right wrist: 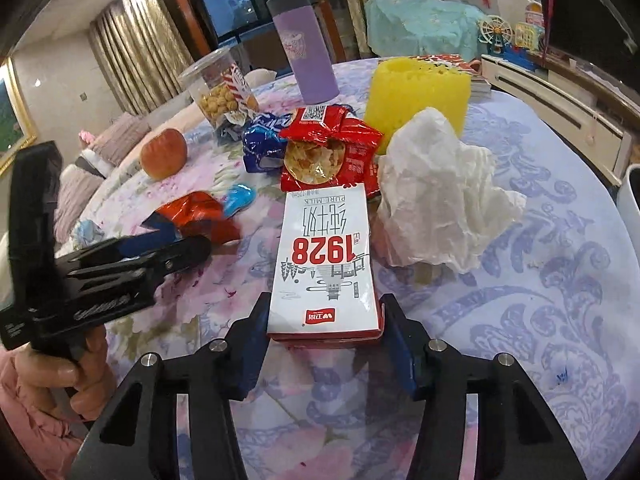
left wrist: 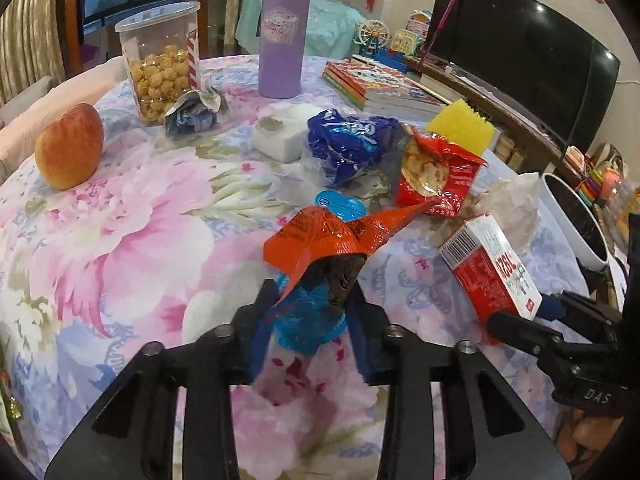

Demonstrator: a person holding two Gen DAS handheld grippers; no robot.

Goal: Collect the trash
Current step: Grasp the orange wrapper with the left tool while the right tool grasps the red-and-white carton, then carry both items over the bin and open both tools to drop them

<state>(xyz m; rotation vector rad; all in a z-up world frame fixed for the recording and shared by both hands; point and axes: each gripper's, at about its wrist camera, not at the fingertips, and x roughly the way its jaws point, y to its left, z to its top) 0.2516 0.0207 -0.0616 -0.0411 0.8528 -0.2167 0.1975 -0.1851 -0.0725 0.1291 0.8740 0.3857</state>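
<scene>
Left claw (left wrist: 310, 312) pinches an orange wrapper (left wrist: 324, 236) plus blue foil; right claw (right wrist: 322, 320) straddles the milk carton (right wrist: 326, 256), seemingly gripping. Slick foil could slip free, and squeezing might crush the carton.

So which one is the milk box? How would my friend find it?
Look at the round table with the flowery cloth, on the side near the crumpled white tissue. Just left of the tissue, the milk box lies flat between the right tongs. It is the only stiff box among soft wrappers, white on top with red sides and a big red 1928.
</scene>
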